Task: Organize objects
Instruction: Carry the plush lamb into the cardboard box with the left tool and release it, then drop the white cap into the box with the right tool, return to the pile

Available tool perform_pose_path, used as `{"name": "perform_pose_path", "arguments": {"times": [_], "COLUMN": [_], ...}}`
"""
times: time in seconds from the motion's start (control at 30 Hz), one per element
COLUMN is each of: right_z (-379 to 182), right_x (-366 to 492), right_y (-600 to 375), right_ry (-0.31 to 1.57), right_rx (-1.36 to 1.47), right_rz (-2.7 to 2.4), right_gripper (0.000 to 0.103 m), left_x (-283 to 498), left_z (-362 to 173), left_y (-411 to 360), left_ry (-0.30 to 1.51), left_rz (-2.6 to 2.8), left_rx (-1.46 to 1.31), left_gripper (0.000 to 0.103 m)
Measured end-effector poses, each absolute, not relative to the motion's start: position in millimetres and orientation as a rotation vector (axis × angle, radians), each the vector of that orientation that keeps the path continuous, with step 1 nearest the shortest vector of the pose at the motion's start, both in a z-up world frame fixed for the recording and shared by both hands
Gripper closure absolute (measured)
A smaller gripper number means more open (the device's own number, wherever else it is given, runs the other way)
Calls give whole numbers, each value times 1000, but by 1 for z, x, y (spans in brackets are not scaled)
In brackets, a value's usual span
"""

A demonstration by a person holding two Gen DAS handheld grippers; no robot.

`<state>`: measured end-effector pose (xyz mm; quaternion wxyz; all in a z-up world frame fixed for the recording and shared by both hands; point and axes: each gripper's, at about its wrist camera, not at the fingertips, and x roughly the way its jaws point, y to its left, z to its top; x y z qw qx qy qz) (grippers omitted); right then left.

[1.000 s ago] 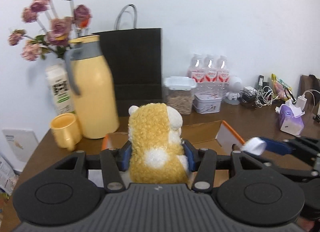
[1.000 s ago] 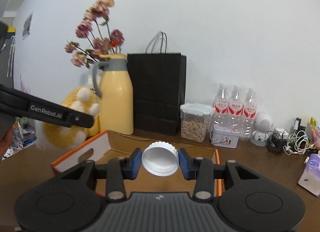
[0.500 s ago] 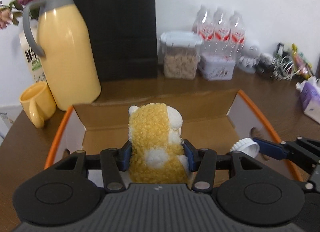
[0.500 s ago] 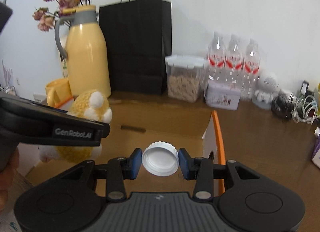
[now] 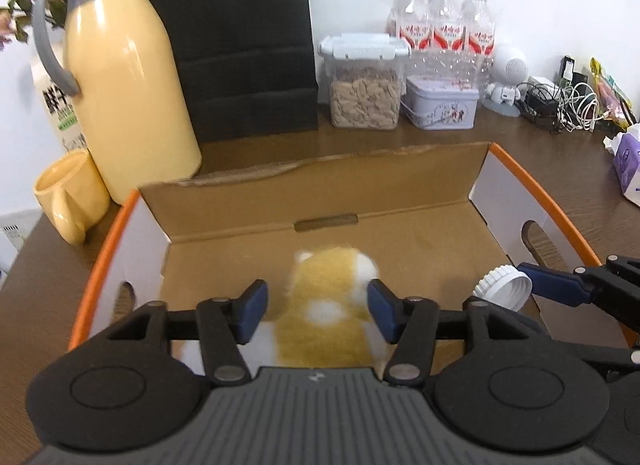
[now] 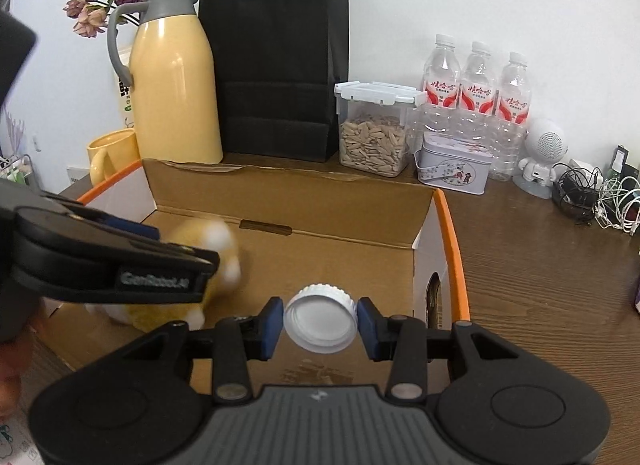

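Observation:
A yellow and white plush toy (image 5: 328, 329) is blurred between the jaws of my left gripper (image 5: 316, 305), low inside the open cardboard box (image 5: 320, 193). The left jaws are opening; the left pad stands clear of the toy and neither pad squeezes it. In the right wrist view the toy (image 6: 208, 241) lies near the box's (image 6: 288, 201) left side. My right gripper (image 6: 320, 323) is shut on a white ribbed bottle cap (image 6: 320, 329), held above the box floor near its right wall. From the left wrist view the cap (image 5: 502, 289) shows at the right.
Behind the box stand a yellow thermos jug (image 5: 128, 85), a yellow mug (image 5: 68, 201), a black paper bag (image 5: 240, 45), a seed container (image 5: 364, 89), a small tin (image 5: 440, 103) and three water bottles (image 5: 440, 29). Cables (image 5: 568, 105) and a tissue pack (image 5: 628, 161) lie at the right.
Both grippers came down over the box. The left jaws spread and the plush toy slipped lower between them, now blurred. The right gripper kept its hold on the cap.

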<state>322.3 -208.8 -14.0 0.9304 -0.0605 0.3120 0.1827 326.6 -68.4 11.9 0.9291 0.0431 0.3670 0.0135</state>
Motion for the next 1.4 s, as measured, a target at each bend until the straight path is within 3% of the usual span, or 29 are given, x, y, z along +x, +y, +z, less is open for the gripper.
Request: {"name": "perform_pose_path", "arguments": {"times": [0.07, 0.13, 0.2, 0.37, 0.97, 1.4], "right_z": [-13, -10, -7, 5, 66, 69], "right_x": [321, 319, 315, 305, 221, 128], "right_y": [-210, -211, -212, -215, -232, -252], "right_ry": [635, 619, 595, 552, 369, 327], "right_rx": [-120, -116, -111, -105, -134, -119], "right_rz": [375, 376, 382, 410, 394, 380], "right_gripper": [57, 41, 24, 0, 0, 0], "left_x": [324, 320, 316, 303, 203, 114], "left_z": [17, 21, 26, 37, 99, 87], "left_y": [-67, -65, -61, -51, -31, -20], "left_ry": [726, 703, 688, 632, 424, 407], "left_rz": [40, 43, 52, 57, -14, -45], "left_rx": [96, 95, 84, 33, -20, -26], "left_gripper": [20, 14, 0, 0, 0, 0]}}
